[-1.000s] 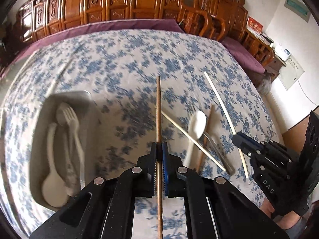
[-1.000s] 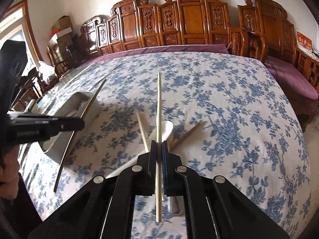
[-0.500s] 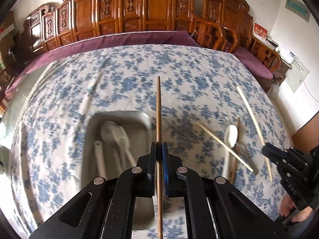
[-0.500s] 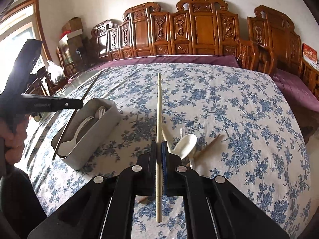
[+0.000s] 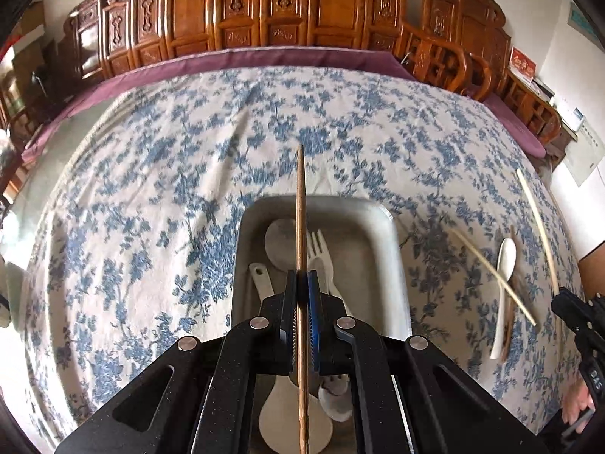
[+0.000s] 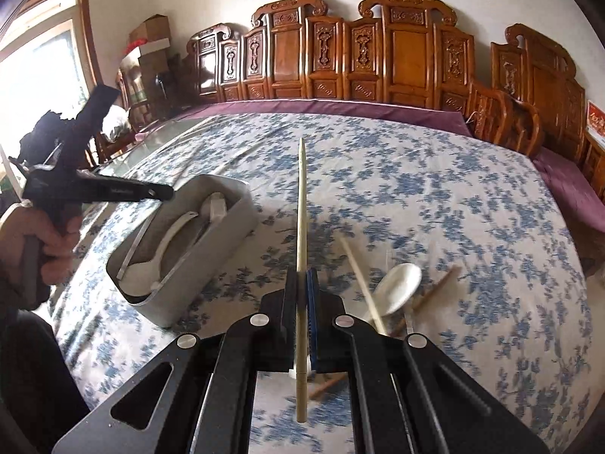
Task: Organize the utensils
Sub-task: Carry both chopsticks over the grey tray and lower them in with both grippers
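Fingers first: both pairs are pinched tight on a chopstick each, the left gripper [image 5: 301, 302] clamped on a dark brown chopstick [image 5: 300, 212] and the right gripper [image 6: 301, 302] on a pale chopstick [image 6: 301, 204]. Everything sits on a table with a blue flowered cloth [image 5: 151, 189], so I'll place stuff off the gray bin [image 5: 382, 234] on it. Left gripper hangs right over the bin, its brown stick running along the bin's length above a white spoon [image 5: 295, 416] and a white fork [image 5: 321, 253] lying inside. Right gripper is off to the bin's right, above the cloth. Also right of the bin, loose on the cloth: another white spoon [image 6: 399, 287], a pale chopstick [image 6: 359, 276] crossing it, and a brown one [image 6: 435, 291] underneath.
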The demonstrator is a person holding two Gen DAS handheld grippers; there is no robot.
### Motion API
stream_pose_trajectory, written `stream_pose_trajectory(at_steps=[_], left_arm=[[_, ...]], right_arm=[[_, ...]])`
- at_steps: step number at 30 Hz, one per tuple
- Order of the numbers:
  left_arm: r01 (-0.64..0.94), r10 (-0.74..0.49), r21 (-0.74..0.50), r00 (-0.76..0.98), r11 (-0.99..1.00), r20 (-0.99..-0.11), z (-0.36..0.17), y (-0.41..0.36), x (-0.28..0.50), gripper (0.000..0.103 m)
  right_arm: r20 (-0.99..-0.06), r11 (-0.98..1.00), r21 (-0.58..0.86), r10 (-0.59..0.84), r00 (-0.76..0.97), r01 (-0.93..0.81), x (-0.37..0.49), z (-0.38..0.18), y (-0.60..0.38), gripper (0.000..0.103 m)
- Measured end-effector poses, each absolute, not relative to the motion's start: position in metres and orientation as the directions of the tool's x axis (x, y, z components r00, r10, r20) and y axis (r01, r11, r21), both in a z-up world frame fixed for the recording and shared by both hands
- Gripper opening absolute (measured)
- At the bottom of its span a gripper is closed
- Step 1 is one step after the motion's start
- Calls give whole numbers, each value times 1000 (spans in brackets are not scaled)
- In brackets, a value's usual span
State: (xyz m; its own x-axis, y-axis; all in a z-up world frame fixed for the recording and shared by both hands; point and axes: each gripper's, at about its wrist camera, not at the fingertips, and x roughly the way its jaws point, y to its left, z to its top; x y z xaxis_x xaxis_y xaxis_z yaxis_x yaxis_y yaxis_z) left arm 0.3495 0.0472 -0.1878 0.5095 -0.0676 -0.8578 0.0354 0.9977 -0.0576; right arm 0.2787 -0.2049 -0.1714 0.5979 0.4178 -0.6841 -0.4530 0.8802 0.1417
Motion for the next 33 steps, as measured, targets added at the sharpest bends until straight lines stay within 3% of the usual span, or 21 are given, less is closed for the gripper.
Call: stream_pose_trajectory(at_steps=[22,24,26,33], left_arm=[[62,-121,-104,539,993,-834,-194,76,329,6],[73,-122,-99,531,992,-838,-197,71,332,12],[86,-116,-82,535,993,-837,-199,65,334,27],[97,-93,-52,492,994,-865,-217,50,351,27]], right_arm=[[-685,847,187,475,553,-497,284,-172,-83,6],[-684,850,184,471,557,-493,285,-173,-86,6],[-683,854,191,470,560,-484,287,-174,-92,6],[-678,857,214,476,560,-470,289,-180,-106,6]])
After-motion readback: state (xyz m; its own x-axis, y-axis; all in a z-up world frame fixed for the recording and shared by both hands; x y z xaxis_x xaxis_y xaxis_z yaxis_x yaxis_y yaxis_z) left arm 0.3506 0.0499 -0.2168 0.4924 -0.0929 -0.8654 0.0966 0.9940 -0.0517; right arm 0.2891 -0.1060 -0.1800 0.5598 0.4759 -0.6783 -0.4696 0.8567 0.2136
